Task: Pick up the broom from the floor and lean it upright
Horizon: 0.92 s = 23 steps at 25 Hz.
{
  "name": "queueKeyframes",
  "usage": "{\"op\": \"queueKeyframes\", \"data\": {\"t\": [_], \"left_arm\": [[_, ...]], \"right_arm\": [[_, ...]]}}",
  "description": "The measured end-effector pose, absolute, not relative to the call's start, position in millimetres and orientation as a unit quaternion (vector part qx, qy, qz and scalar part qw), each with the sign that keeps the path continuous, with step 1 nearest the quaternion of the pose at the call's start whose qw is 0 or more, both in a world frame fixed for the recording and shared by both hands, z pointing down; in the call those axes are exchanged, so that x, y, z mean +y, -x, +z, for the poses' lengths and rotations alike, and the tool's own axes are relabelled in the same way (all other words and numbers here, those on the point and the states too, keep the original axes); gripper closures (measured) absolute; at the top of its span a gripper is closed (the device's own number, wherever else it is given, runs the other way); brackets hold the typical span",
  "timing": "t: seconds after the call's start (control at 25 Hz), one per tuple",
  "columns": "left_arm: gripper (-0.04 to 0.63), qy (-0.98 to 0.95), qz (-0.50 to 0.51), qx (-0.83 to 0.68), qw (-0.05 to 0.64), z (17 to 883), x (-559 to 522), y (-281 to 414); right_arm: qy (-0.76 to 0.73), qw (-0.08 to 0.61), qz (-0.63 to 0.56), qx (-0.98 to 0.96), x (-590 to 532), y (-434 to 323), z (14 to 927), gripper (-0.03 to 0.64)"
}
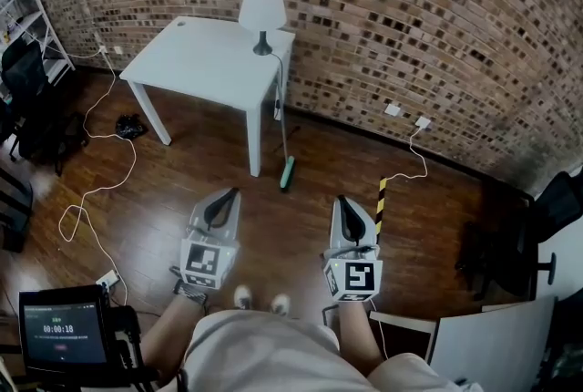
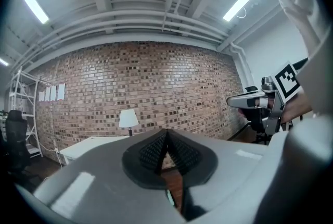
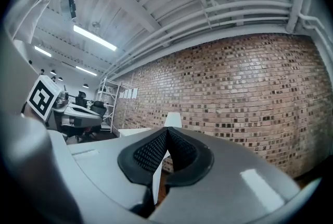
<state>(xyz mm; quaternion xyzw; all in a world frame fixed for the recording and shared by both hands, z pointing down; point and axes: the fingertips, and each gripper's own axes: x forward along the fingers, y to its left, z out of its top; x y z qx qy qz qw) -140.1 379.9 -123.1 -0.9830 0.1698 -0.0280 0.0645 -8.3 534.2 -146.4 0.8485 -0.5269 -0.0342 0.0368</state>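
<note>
Brick wall: the long red-brown brick wall [image 1: 410, 16] backs the whole room; by the head view it serves as a backdrop only, and the broom does not rest on it
Floor: the dark, glossy wooden floor [image 1: 182, 199] carries the broom's weight at its lower end, and loose white cable trails across its left side
Table: the white square-topped table [image 1: 200, 62] stands close to the wall, and its near right corner and leg appear to be the prop chosen for the task
Broom: the slim pale-handled broom with a narrow green brush head [image 1: 288, 174] stands almost upright, head down on the floor just beside the table's front leg, its handle running up to the tabletop's edge; no gripper touches it, so the leaning step looks done, though so thin a stick on polished boards could slide if knocked
Lamp: the small white-shaded lamp on a dark stem [image 1: 262, 9] sits on the table's far corner, just above the top of the handle
Left gripper: the grey left gripper [image 1: 231, 192] points level, jaws pressed together on nothing, well apart from the broom
Right gripper: the matching right gripper [image 1: 342, 198] is held beside it, jaws likewise closed and empty; both seem parked clear so as not to disturb the lean
</note>
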Motion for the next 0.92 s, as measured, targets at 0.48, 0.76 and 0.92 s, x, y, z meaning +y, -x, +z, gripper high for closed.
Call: {"op": "queueKeyframes", "data": {"t": [0.48,0.76,0.92], "left_arm": [[0.594,0.984,-0.026,0.165,0.06,-121,372,144],[0.594,0.984,-0.027,0.164,0.06,-122,372,143],[0.595,0.985,-0.025,0.162,0.061,-126,371,143]], "right_arm": [[-0.849,0.037,-0.023,-0.527,519,14,-141,0.607],[-0.845,0.045,-0.013,-0.532,518,17,-135,0.606],[-0.844,0.044,-0.009,-0.534,516,19,-132,0.606]]}}
